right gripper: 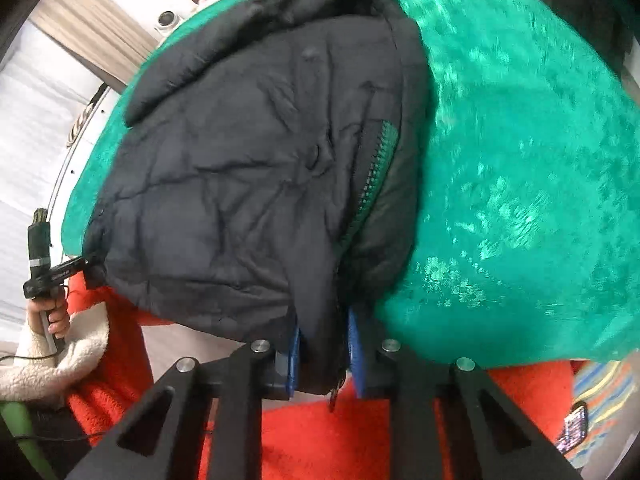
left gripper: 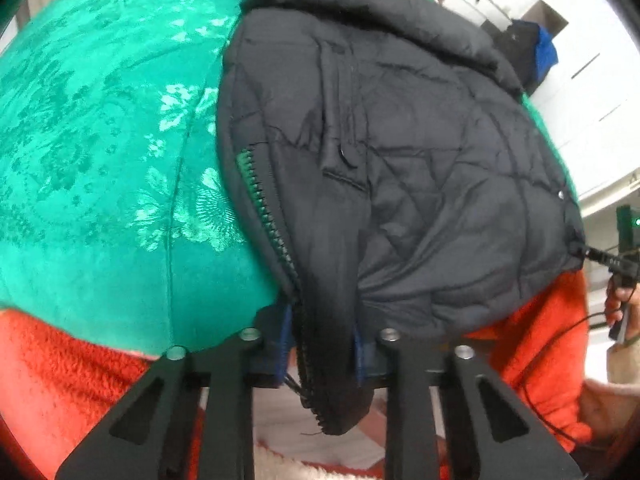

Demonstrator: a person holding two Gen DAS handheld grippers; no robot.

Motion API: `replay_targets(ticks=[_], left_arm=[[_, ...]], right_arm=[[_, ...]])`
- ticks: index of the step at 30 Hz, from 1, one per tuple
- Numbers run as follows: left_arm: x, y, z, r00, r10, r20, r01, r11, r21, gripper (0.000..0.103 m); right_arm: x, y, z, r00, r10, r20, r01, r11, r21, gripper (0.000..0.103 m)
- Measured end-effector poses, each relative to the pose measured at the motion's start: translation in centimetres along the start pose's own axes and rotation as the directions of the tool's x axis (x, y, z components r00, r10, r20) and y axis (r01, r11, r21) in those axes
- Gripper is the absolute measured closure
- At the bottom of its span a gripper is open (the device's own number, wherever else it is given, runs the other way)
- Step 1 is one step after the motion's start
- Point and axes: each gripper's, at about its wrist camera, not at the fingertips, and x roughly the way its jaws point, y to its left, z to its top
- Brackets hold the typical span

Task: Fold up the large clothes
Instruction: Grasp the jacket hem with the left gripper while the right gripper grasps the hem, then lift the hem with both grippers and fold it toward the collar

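**Both grippers clamp the jacket hem**

The black jacket [left gripper: 400,152] lies on the green bedspread [left gripper: 100,140], its hem hanging over the near edge. The left gripper [left gripper: 322,354] pinches the zipper edge tight. The right gripper [right gripper: 324,356] grips the hem too, over an orange blanket [right gripper: 320,440].

matt quilted black jacket [left gripper: 420,168]; shiny green brocade cover [left gripper: 100,140]; fuzzy orange fleece [left gripper: 60,380].

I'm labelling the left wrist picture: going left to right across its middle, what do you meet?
Green floral-patterned satin bedspread → green-toothed zipper edge → black quilted puffer jacket → the other black handheld gripper, gripping the jacket's far corner.
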Motion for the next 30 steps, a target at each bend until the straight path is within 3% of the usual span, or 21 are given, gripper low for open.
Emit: replay_targets(ticks=[4,10,12,14,16,17,20,22,23,24,26,28,29,30], left_arm=[[-2.2,-0.1,-1.0,1.0,-0.008,-0.02,0.009,0.999,0.037,0.085],[-5.9,0.7,-5.1,0.993,-0.059,-0.102,0.061,0.998,0.017,0.087],[-7.9,1.2,-5.2,0.99,-0.113,-0.084,0.112,0.993,-0.023,0.088],[-9.7,1.5,-4.0,0.98,-0.194,-0.032,0.191,0.979,-0.076,0.089],[-11.9,1.9,-1.0,0.966,-0.252,0.058,0.256,0.963,-0.088,0.09],[-13.2,1.9,1.6,0.95,-0.285,0.128,0.296,0.952,-0.072,0.09],[-14.9,1.7,8.0,0.915,-0.314,0.254,0.331,0.943,-0.023,0.09],[-14.9,1.1,13.3,0.906,-0.259,0.335,0.268,0.963,0.019,0.089],[-14.4,0.4,16.0,0.901,-0.225,0.372,0.231,0.973,0.027,0.088],[-13.2,-0.4,19.3,0.899,-0.185,0.397,0.189,0.982,0.031,0.084],[-10.1,-1.2,24.3,0.925,-0.104,0.366,0.101,0.994,0.026,0.072],[-7.6,-1.4,27.1,0.946,0.029,0.323,-0.032,0.999,0.006,0.029],[-6.5,-1.6,27.9,0.934,0.128,0.333,-0.136,0.991,0.003,0.022],[-6.1,-1.6,28.0,0.927,0.161,0.338,-0.173,0.985,0.006,0.019]], right_arm=[[-2.6,0.8,-1.3,1.0,0.009,0.003,-0.009,0.999,-0.031,0.085],[-4.2,1.1,-5.1,0.989,0.127,-0.074,-0.124,0.991,0.042,0.086],[-5.7,1.1,-5.5,0.978,0.206,-0.03,-0.203,0.975,0.087,0.087],[-7.8,0.5,-4.3,0.95,0.303,0.075,-0.31,0.943,0.121,0.087],[-9.8,-0.1,-1.5,0.905,0.379,0.193,-0.404,0.908,0.112,0.087],[-10.6,-0.3,0.3,0.886,0.397,0.238,-0.427,0.9,0.091,0.087],[-12.1,0.1,7.4,0.846,0.391,0.362,-0.42,0.908,0.001,0.088],[-12.5,-0.1,13.8,0.809,0.372,0.455,-0.402,0.915,-0.033,0.089],[-12.4,0.0,15.8,0.795,0.35,0.495,-0.388,0.921,-0.029,0.096],[-12.1,-0.7,19.2,0.77,0.323,0.55,-0.382,0.924,-0.007,0.097],[-11.0,-1.0,22.5,0.74,0.289,0.607,-0.377,0.926,0.019,0.095],[-9.3,-1.6,25.1,0.754,0.179,0.632,-0.319,0.941,0.114,0.08],[-8.2,-1.9,25.7,0.779,0.126,0.614,-0.291,0.94,0.176,0.04],[-7.6,-1.9,25.7,0.79,0.112,0.603,-0.29,0.934,0.207,0.006]])
